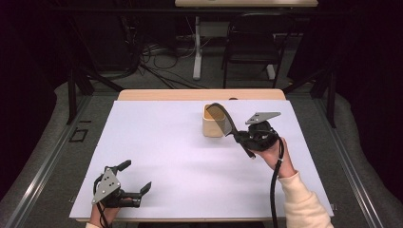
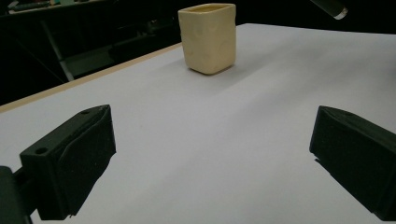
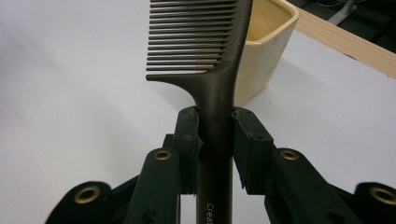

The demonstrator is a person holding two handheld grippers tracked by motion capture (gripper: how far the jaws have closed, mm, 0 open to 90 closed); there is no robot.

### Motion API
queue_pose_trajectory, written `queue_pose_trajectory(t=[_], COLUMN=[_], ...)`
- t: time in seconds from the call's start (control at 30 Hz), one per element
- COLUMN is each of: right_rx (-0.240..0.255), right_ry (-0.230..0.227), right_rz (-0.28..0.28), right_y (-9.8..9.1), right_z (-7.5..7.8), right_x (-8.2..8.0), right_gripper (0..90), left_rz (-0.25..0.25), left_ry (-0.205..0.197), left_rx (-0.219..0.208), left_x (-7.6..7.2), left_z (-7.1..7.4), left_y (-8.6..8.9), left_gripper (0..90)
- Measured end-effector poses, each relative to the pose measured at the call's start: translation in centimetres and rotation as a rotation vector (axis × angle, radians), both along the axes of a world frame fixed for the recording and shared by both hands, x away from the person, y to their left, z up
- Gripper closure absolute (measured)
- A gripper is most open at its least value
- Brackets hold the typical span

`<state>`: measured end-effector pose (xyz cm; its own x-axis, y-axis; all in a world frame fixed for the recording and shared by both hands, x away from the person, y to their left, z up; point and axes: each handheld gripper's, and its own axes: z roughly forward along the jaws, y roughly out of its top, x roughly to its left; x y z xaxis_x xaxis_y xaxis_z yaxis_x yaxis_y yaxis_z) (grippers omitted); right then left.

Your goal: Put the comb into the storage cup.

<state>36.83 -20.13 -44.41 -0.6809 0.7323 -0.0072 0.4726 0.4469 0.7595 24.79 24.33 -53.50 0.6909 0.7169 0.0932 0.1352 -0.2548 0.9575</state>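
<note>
So the right claw [image 3: 215, 135] was clamped on the handle of a dark comb [image 3: 205, 51], teeth end held up over the rim of a cream square cup [image 1: 212, 121] standing toward the far side of the white table [image 1: 157, 156]. Left claw [image 1: 135, 178] sat low near the front left corner, jaws spread wide with nothing between them, well apart from the cup.

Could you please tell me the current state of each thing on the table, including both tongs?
Comb: clamped by its handle, lifted, toothed end over the cup.
Cup: upright on the table, open top, nothing seen inside.
Right tongs: shut on the comb.
Left tongs: open, holding nothing, low over the near edge of the table.
</note>
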Motion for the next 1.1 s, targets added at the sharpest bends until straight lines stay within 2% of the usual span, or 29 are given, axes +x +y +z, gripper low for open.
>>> queue_pose_trajectory(t=[0.67,1.1], right_rx=[0.030,0.033], right_ry=[-0.046,-0.067], right_rz=[-0.023,-0.024], right_y=[-0.42,0.07], right_z=[0.57,1.03], right_x=[0.24,0.82], right_gripper=[72.5,72.5], left_rz=[0.001,0.000], left_ry=[-0.001,-0.007], left_rx=[0.000,0.004], left_x=[-0.01,-0.03], left_z=[0.00,0.04], left_y=[-0.01,0.00], left_gripper=[0.2,0.2])
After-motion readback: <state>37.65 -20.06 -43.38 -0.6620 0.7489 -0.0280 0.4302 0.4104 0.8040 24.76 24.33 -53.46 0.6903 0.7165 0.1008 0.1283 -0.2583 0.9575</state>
